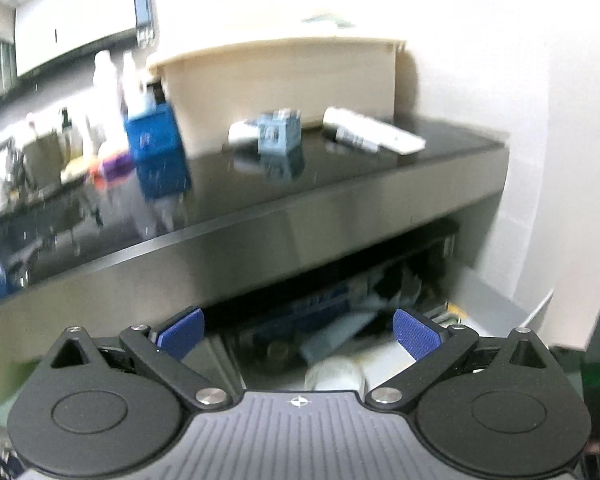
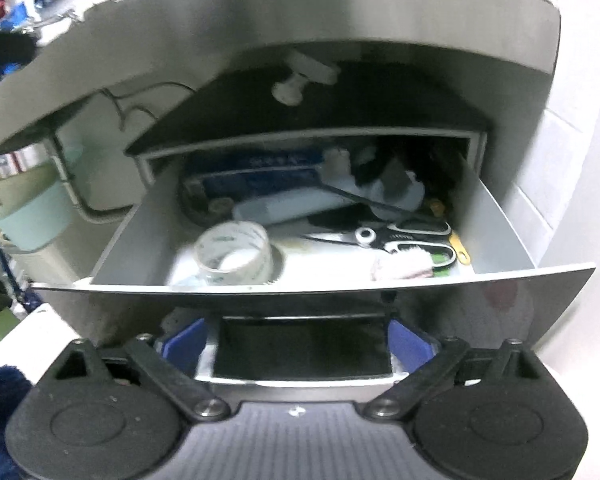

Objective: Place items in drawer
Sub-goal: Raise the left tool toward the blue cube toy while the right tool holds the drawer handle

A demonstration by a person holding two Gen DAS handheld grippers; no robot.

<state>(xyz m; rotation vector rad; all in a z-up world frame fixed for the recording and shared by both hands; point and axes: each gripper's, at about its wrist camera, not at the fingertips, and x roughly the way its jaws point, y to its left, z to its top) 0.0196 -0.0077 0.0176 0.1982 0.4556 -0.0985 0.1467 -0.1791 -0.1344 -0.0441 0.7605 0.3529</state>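
Both the left gripper [image 1: 298,334] and right gripper [image 2: 298,346] are hanging released, empty; a tape roll [image 2: 234,254] is lying at seven o'clock in the open drawer [image 2: 312,280], scissors [image 2: 404,236] at four.

We see a dark glossy counter [image 1: 340,184] carrying a blue box [image 1: 154,136], a pale blue carton [image 1: 279,130], a white tube [image 1: 374,132] and a beige bin [image 1: 284,80].

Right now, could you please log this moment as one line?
drawer: open | tape roll: inside | left tool: open, empty | right tool: open, empty
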